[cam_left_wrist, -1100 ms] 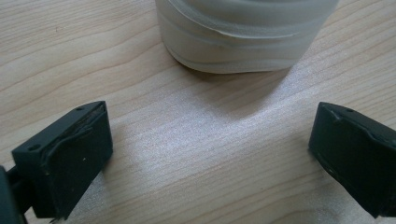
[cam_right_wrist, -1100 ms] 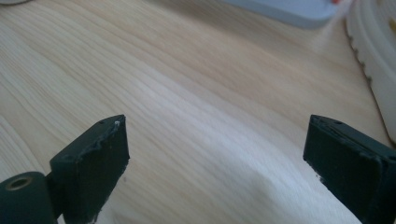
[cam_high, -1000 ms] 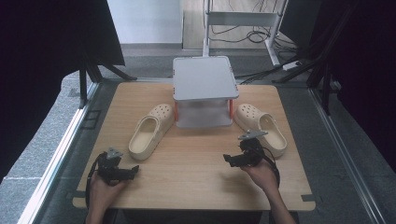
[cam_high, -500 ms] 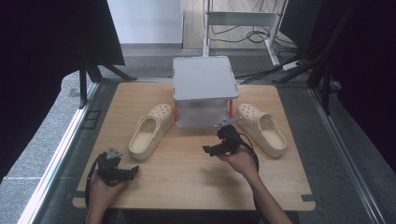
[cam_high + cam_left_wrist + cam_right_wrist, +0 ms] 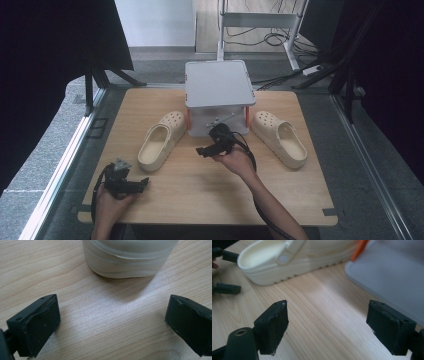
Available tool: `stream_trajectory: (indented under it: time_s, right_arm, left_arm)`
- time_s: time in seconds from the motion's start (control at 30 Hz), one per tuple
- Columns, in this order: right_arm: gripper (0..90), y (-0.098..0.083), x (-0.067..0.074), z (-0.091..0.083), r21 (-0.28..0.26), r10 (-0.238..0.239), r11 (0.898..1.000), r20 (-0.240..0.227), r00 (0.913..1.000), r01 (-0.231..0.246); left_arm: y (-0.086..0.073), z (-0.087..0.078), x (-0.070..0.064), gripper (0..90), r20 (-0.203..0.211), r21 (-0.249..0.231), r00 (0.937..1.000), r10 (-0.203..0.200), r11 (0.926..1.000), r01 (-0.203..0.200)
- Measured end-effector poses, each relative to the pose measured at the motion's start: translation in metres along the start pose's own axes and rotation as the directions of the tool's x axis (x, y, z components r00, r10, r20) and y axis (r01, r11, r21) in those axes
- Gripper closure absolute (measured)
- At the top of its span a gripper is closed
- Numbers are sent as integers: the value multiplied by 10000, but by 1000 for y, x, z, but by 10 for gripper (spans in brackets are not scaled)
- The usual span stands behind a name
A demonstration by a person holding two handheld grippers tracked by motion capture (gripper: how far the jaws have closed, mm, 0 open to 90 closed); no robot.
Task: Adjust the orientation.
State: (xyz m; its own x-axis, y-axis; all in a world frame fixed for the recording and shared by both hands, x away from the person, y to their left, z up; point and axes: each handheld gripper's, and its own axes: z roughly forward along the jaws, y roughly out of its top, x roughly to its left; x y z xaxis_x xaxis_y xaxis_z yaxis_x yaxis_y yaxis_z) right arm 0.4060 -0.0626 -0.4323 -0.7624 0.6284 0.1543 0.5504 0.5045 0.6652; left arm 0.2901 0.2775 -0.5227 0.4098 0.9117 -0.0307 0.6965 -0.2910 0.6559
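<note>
The light wood surface (image 5: pixel 210 190) sits on a grey floor (image 5: pixel 60 145), with dark curtains at both sides. There are two cream shoes (image 5: pixel 162 140) (image 5: pixel 279 138) and one grey box (image 5: pixel 218 97) between them. The left tongs (image 5: pixel 145 183), lower left, are wide apart. The right tongs (image 5: pixel 200 151), mid-frame by the box, are apart too.

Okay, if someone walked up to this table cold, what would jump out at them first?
Probably the two cream clogs, the left clog and the right clog, lying on the wooden table either side of a grey lidded box with orange latches at the far middle. Next, the right claw, open, reaching toward the left clog just in front of the box, while the left claw, also open, sits at the table's near left edge.
</note>
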Motion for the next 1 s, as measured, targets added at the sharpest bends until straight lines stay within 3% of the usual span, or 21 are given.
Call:
stream_trajectory:
  time_s: [0.2, 0.47, 0.7, 1.0]
  right_arm:
    - [205, 23, 14, 18, 229, -552, 9982, 100, 9984, 549]
    - [221, 48, 32, 44, 368, -852, 9957, 109, 9963, 847]
    - [228, 68, 44, 70, 619, -641, 9961, 166, 9978, 630]
    - [228, 86, 52, 102, 701, -320, 9972, 719, 9969, 269]
  left_arm:
    - [0, 0, 0, 0, 1, -3, 10000, -1, 10000, 1]
    - [0, 0, 0, 0, 21, 13, 10000, -46, 10000, 45]
    - [0, 0, 0, 0, 24, 16, 10000, -37, 10000, 37]
    - [0, 0, -1, 0, 46, 2, 10000, -13, 10000, 13]
